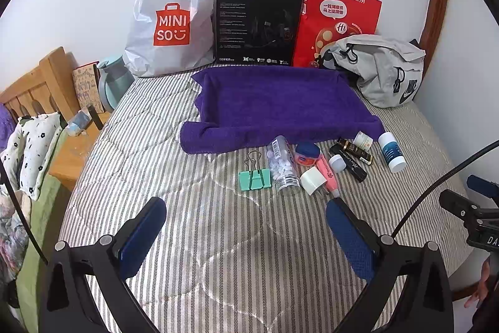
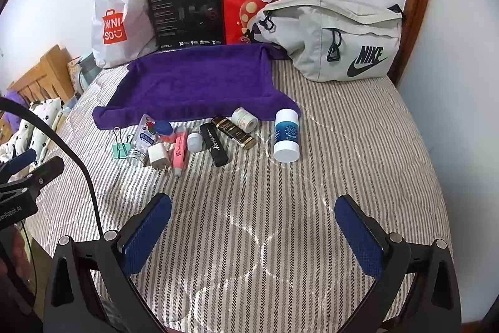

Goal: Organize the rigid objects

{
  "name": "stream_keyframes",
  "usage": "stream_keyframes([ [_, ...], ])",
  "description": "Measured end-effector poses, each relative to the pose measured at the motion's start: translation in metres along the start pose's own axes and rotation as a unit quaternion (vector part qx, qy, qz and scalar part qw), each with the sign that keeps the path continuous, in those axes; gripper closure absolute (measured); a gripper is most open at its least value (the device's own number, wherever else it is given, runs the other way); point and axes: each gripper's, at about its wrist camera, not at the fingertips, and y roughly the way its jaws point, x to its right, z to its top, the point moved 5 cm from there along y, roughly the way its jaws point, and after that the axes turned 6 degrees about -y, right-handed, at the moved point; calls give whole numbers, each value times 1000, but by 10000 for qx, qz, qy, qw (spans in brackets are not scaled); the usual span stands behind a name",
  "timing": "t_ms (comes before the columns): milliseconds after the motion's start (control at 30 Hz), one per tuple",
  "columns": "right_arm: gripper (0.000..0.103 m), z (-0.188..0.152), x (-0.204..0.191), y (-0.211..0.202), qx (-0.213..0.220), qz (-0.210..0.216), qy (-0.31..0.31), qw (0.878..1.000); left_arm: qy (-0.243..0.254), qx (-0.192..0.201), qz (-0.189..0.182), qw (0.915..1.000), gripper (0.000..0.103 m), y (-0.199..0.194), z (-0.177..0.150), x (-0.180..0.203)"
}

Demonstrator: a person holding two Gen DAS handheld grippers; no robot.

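Observation:
Small rigid items lie in a cluster on the striped bedspread, just in front of a purple towel [image 1: 280,105] [image 2: 199,83]. Among them are a green binder clip [image 1: 254,178] [image 2: 120,150], a clear tablet bottle [image 1: 282,166] [image 2: 142,142], a white plug [image 1: 313,180] [image 2: 159,158], a pink highlighter [image 1: 327,173] [image 2: 180,154], a black tube [image 1: 351,166] [image 2: 214,148], and a white-and-blue bottle [image 1: 391,150] [image 2: 286,134]. My left gripper [image 1: 246,234] hangs open short of the cluster. My right gripper [image 2: 253,234] is open too, nothing between its pads.
A white Miniso bag [image 1: 170,21], a black box [image 1: 257,24], a red paper bag [image 1: 338,21] and a grey Nike pouch [image 2: 336,39] line the wall behind the towel. A wooden bed frame [image 1: 40,83] and nightstand stand left. Bare bedspread [image 2: 249,208] lies before the grippers.

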Motion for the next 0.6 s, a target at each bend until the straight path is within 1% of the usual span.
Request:
stream_keyframes([
  [600,0,-3,1,0,-29,-1,20,10000,17,0,-2,10000,0,0,-1,2],
])
